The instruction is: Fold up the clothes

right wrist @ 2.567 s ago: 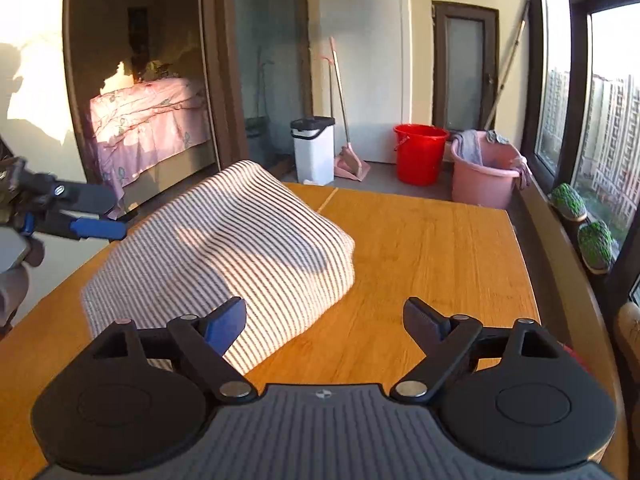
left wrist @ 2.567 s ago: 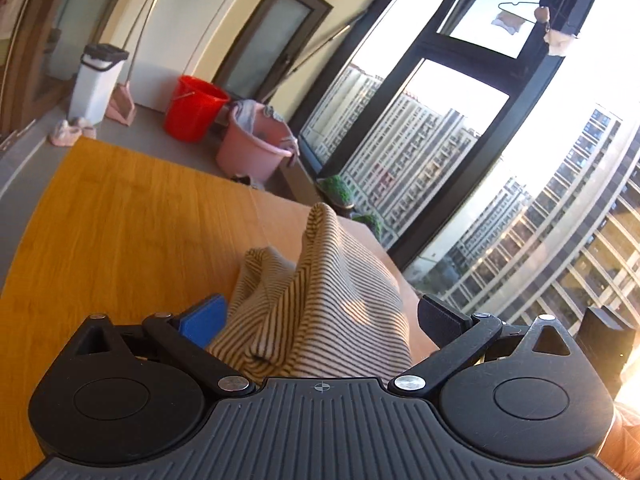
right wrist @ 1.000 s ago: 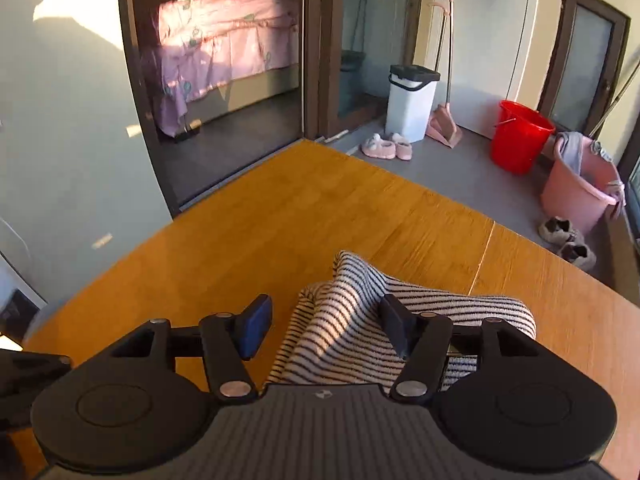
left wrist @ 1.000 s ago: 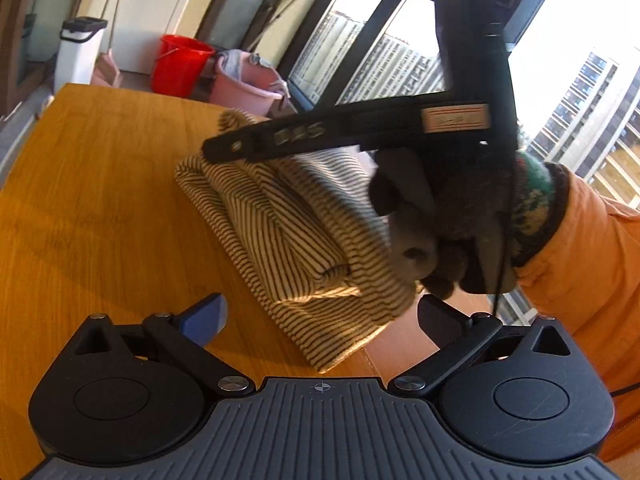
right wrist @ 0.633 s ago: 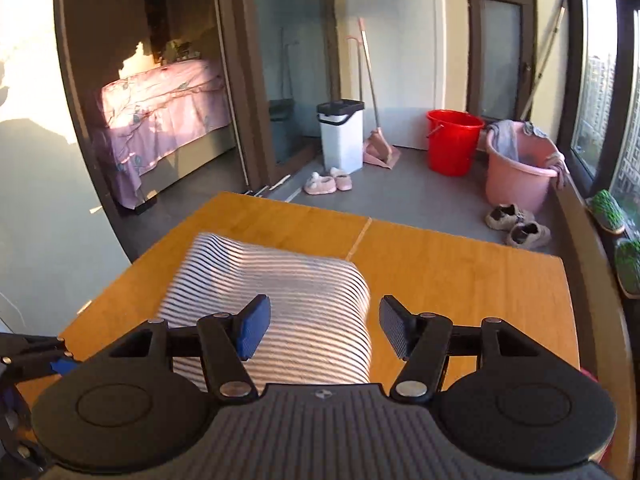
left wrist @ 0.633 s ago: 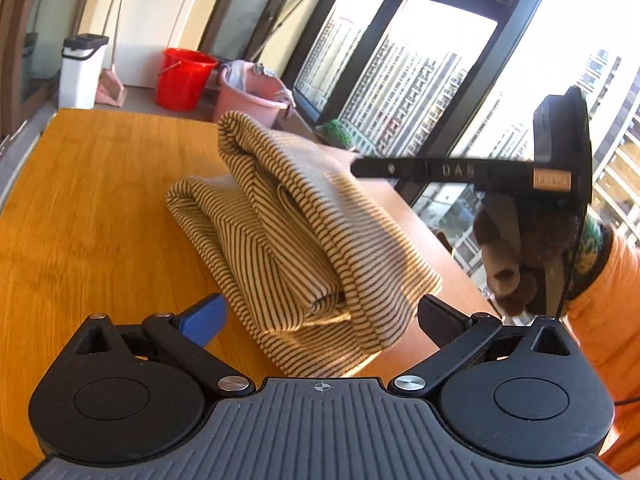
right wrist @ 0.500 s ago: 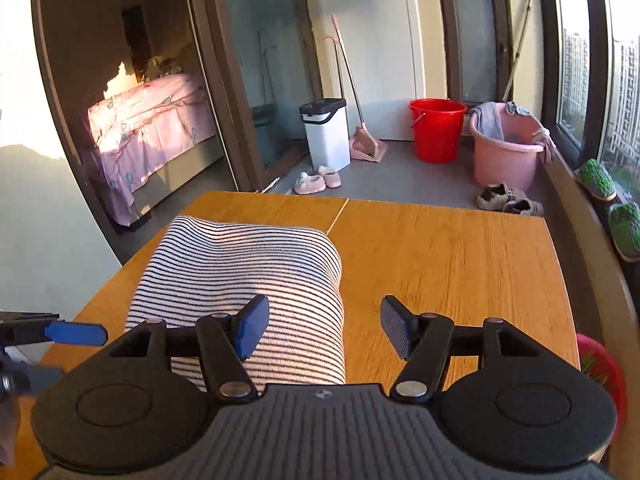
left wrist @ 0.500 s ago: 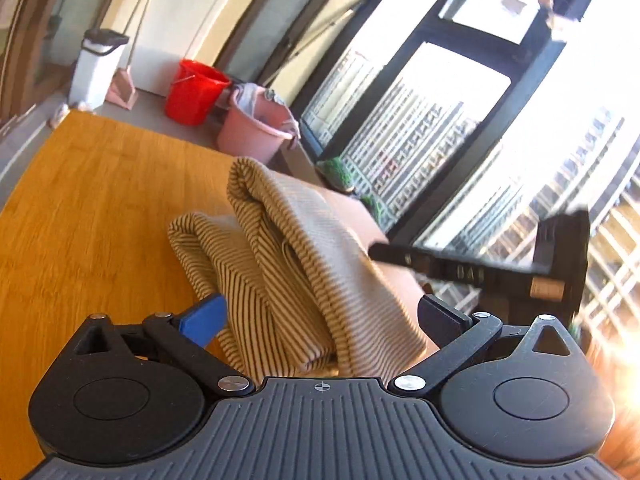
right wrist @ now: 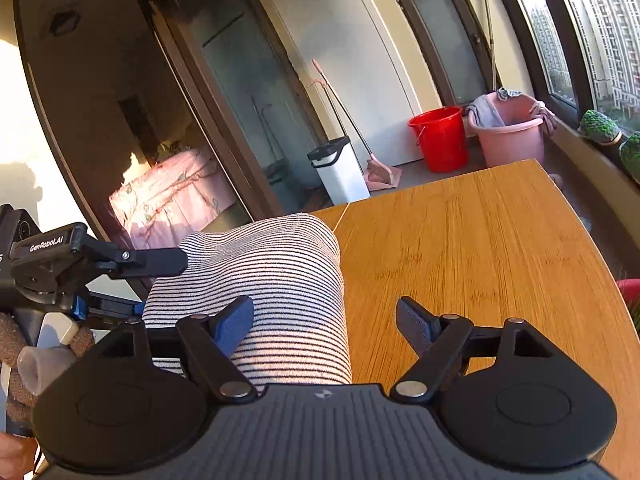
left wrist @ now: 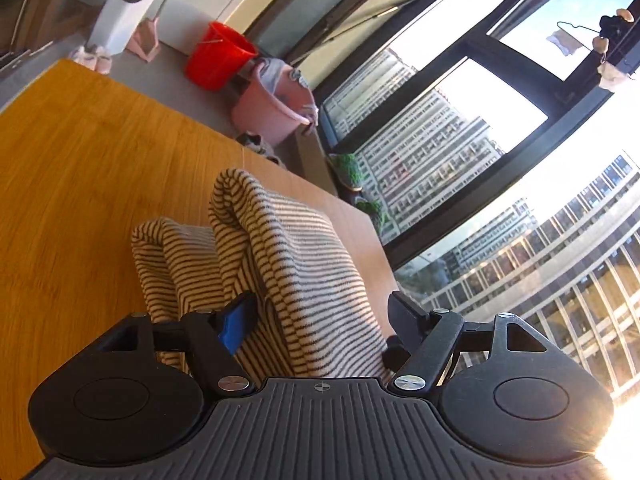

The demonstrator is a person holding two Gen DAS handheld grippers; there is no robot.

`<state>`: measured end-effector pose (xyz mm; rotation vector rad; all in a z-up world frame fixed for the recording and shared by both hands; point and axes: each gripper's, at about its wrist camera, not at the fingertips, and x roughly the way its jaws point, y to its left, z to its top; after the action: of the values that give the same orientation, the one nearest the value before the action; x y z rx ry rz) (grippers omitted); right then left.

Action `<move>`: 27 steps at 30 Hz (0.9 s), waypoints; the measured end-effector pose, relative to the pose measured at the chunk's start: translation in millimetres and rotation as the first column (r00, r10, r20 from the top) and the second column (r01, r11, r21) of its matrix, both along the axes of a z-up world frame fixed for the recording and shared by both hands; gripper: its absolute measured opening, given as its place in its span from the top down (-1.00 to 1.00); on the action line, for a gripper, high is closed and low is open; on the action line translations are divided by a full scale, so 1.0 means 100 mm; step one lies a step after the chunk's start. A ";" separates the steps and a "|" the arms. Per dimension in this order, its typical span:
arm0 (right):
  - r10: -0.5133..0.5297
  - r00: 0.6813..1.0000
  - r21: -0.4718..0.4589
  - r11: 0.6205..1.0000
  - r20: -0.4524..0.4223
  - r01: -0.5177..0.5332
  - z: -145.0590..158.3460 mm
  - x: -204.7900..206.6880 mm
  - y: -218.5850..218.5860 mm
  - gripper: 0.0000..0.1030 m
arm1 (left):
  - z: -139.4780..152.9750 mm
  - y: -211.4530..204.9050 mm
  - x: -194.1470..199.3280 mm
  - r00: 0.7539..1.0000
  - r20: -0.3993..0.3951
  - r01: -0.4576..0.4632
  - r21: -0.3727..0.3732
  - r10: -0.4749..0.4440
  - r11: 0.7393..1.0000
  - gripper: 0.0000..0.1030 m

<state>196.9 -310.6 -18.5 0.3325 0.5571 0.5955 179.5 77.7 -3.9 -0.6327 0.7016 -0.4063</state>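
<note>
A folded striped garment (left wrist: 296, 264) lies in a thick bundle on the wooden table (left wrist: 72, 168). My left gripper (left wrist: 320, 320) is open, with its jaws on either side of the bundle's near fold; whether the pads touch the cloth is unclear. In the right wrist view the same garment (right wrist: 272, 280) sits at the table's left side. My right gripper (right wrist: 324, 324) is open, its left finger over the cloth and its right finger over bare wood. The left gripper (right wrist: 160, 280) shows at the far left against the garment's edge.
The table's right edge (right wrist: 600, 264) runs beside a window ledge with potted plants (right wrist: 600, 126). On the floor beyond the table stand a red bucket (right wrist: 440, 136), a pink tub (right wrist: 512, 132), a white bin (right wrist: 340, 168) and a broom (right wrist: 376, 168).
The left gripper has moved in onto the bundle, which now sits between its jaws. The right gripper, earlier shut on the cloth, has let go and drawn back. The garment now lies folded.
</note>
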 end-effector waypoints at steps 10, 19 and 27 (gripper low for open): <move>0.022 1.000 0.096 0.995 0.006 -0.023 -0.09 0.01 -0.14 -0.69 | -0.05 -0.12 0.21 1.000 -0.010 -0.023 0.095 0.024 0.995 -0.76; 0.015 1.000 0.133 0.991 -0.011 -0.014 -0.12 0.02 -0.19 -0.77 | 0.04 -0.27 -0.06 0.996 0.065 0.056 0.117 -0.064 0.992 0.40; 0.015 1.000 0.143 0.990 -0.014 -0.012 -0.14 0.01 -0.20 -0.84 | 0.08 -0.06 -0.27 0.995 0.095 0.014 0.139 -0.027 0.990 0.41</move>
<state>198.3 -330.9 -32.1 0.4690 0.5322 0.6481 152.9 71.9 4.3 -0.4724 0.6383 -0.4014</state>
